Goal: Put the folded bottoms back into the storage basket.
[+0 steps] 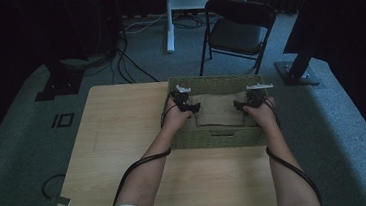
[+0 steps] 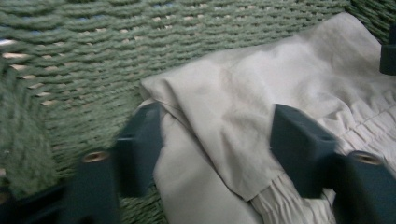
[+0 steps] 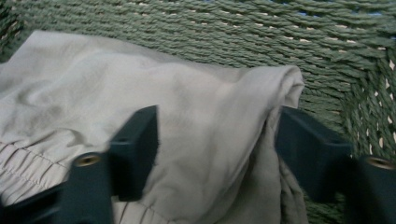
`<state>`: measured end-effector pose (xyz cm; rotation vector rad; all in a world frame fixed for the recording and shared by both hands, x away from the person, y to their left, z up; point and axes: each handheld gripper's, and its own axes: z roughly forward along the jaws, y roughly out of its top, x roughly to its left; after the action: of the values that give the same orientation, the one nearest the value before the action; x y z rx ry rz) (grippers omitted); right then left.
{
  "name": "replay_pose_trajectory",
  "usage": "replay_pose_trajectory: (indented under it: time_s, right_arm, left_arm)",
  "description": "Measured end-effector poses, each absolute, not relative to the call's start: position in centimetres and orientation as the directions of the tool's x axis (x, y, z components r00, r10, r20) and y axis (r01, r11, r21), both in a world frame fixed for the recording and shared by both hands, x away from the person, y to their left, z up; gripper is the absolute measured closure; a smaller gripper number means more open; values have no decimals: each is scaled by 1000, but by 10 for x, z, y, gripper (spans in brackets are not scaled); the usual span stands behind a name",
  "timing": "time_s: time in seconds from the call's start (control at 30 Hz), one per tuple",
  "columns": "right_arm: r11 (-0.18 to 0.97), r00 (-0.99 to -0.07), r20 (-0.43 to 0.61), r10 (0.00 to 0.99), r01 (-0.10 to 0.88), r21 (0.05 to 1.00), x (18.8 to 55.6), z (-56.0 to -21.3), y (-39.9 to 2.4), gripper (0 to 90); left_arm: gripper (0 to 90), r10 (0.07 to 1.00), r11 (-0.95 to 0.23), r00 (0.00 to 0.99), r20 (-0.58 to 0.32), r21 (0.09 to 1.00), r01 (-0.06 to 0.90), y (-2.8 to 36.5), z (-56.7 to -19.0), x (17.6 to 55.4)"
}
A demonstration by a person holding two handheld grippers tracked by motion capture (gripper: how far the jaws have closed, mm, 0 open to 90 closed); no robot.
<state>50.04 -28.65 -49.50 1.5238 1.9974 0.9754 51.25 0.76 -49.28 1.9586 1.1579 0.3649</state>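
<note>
Inside the green woven basket (image 1: 209,139), at the table's far edge, lies a folded beige garment (image 1: 219,111), w/ a gripper at each end. Left gripper (image 1: 195,108): jaws apart, cloth's folded corner (image 2: 219,116) lying between them, pads not pressing it; one jaw sits at the cloth's edge next to the basket wall. Right gripper (image 1: 239,106): jaws also apart, straddling the other folded corner (image 3: 219,126), no pinch seen. Garment is pale beige, thin, creased, w/ a gathered elastic band (image 2: 369,112) along one side. Basket rests on a light wood table (image 1: 124,138); dark folding chair (image 1: 237,28) stands beyond on grey carpet.
</note>
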Motion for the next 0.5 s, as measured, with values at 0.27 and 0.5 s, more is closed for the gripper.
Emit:
replay_pose_trajectory:
  time_s: [0.27, 0.5]
  right_arm:
    - [161, -323, 61, 944, 617, 770, 498, -483, -281, 193]
    - [109, -307, 93, 947, 580, 808, 492, -456, -283, 151]
  left_arm:
    - [269, 827, -234, 541, -152, 782, 578, 6, -476, 507]
    - [250, 824, -195, 543, -161, 819, 539, 14, -453, 502]
